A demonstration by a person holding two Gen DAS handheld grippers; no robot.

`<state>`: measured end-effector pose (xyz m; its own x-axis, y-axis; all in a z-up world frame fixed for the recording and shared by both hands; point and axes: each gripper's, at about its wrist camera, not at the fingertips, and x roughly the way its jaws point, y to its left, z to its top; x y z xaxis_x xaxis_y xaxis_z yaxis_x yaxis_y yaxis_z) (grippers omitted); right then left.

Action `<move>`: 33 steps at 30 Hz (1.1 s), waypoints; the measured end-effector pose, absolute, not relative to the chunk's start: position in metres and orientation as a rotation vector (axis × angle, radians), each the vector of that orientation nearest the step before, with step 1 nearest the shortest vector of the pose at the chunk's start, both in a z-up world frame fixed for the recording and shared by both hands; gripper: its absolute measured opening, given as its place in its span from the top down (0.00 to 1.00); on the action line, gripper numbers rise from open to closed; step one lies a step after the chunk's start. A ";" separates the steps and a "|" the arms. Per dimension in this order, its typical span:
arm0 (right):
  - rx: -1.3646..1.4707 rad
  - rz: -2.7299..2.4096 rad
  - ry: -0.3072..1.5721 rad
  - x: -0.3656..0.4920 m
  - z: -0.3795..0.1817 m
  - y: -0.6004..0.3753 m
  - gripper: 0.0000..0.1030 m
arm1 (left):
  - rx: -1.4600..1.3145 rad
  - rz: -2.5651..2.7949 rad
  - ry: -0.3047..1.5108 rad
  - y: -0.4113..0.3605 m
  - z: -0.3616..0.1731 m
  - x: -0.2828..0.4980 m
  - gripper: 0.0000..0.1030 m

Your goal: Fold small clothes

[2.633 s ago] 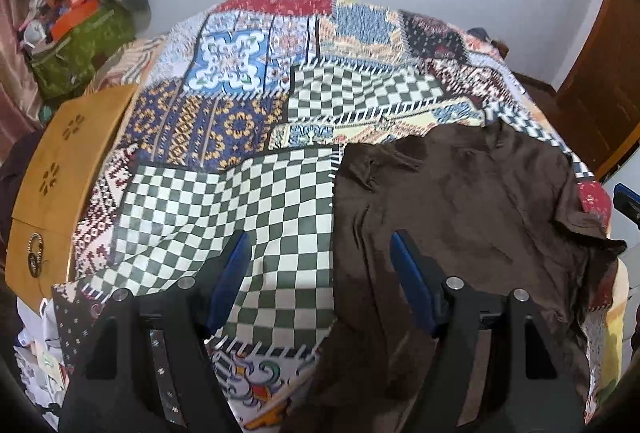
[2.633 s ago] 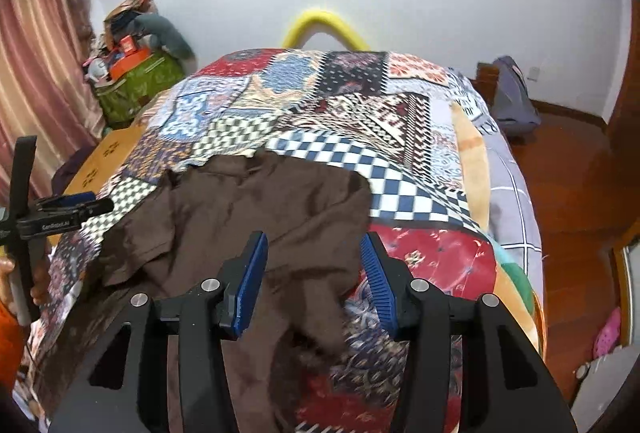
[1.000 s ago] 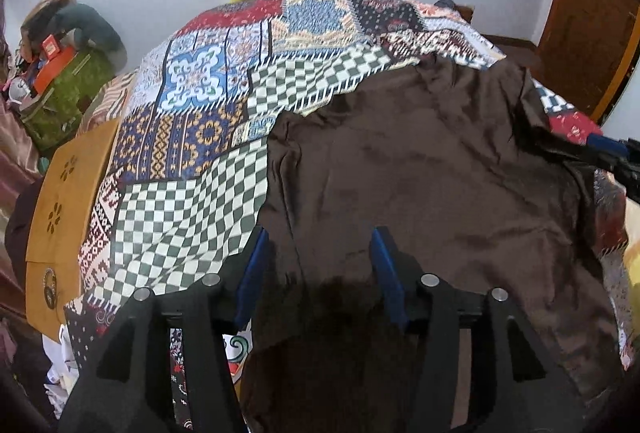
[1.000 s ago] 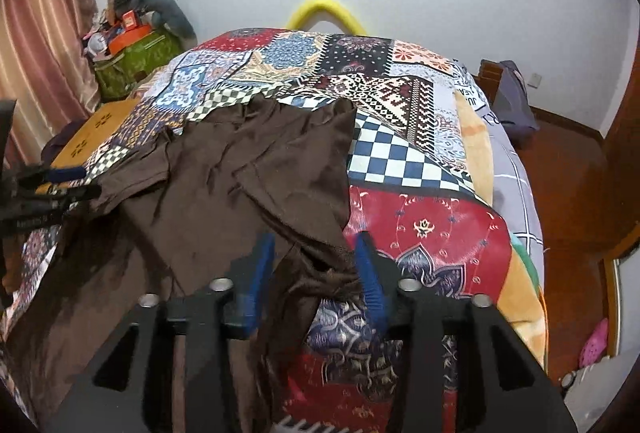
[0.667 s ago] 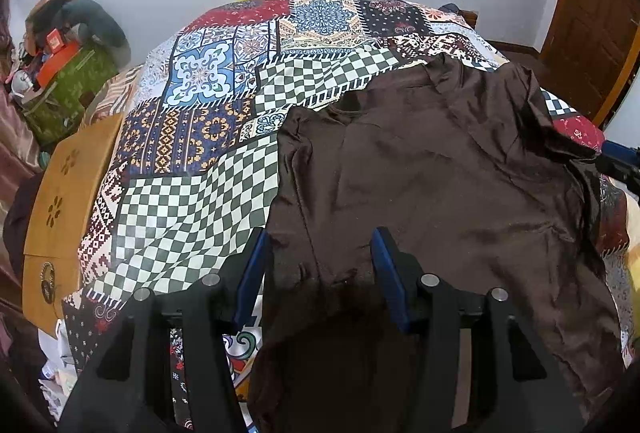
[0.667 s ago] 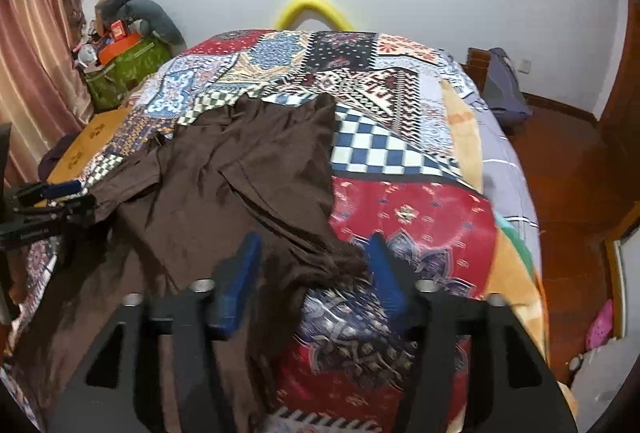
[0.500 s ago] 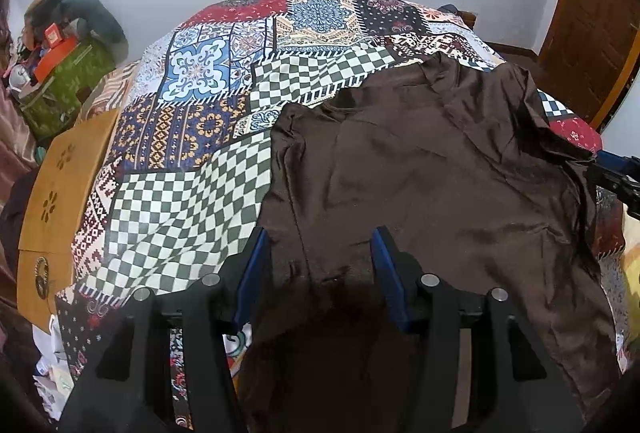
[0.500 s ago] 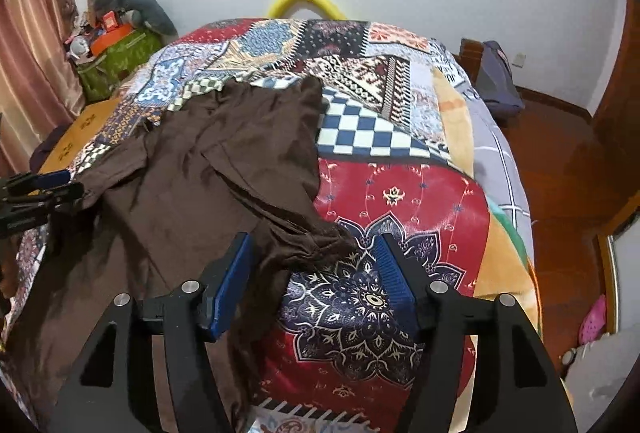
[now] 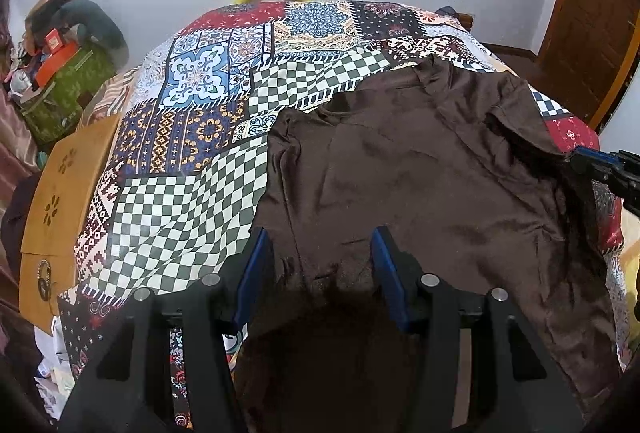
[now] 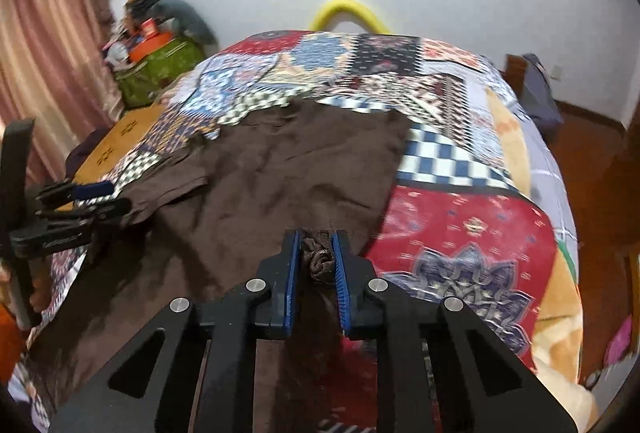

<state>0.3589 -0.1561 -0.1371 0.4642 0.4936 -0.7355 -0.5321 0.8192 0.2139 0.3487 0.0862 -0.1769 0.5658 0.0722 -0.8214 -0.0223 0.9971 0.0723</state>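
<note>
Patchwork bedspread [image 9: 192, 169] under brown shirt [image 9: 420, 169]. Right gripper [image 10: 315, 259] closing on bunched hem; left gripper [image 9: 316, 265] half-open, straddling cloth, grip uncertain. Spreading step; next, likely pull flat.

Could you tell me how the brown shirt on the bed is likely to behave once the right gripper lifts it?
The brown shirt will probably sag limply: it lies wrinkled on the quilt. It bunches between the closing right gripper, so it likely compresses easily. Its sheen near the left gripper suggests it might slip.
</note>
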 end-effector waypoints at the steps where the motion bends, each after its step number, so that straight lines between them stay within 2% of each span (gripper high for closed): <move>1: -0.059 0.638 0.889 0.358 -0.139 -0.150 0.86 | 0.055 0.052 0.966 0.085 -0.177 0.348 0.49; 7: -0.087 0.629 0.914 0.365 -0.160 -0.127 0.85 | 0.069 0.036 0.970 0.080 -0.181 0.345 0.49; 10: -0.123 0.624 0.907 0.364 -0.161 -0.120 0.79 | 0.086 0.042 0.969 0.078 -0.182 0.344 0.49; 13: -0.176 0.629 0.900 0.358 -0.158 -0.116 0.66 | 0.066 0.039 0.969 0.080 -0.179 0.341 0.49; 15: -0.188 0.637 0.897 0.353 -0.152 -0.117 0.53 | 0.059 0.040 0.968 0.081 -0.177 0.338 0.49; 17: -0.182 0.646 0.892 0.347 -0.147 -0.120 0.49 | 0.059 0.043 0.967 0.081 -0.174 0.335 0.49; 21: -0.160 0.641 0.891 0.334 -0.133 -0.132 0.49 | 0.060 0.045 0.964 0.082 -0.166 0.323 0.49; 25: -0.160 0.623 0.900 0.319 -0.124 -0.147 0.49 | 0.057 0.047 0.954 0.085 -0.154 0.302 0.39; 33: -0.147 0.573 0.980 0.293 -0.132 -0.182 0.49 | 0.020 0.070 1.017 0.102 -0.163 0.262 0.33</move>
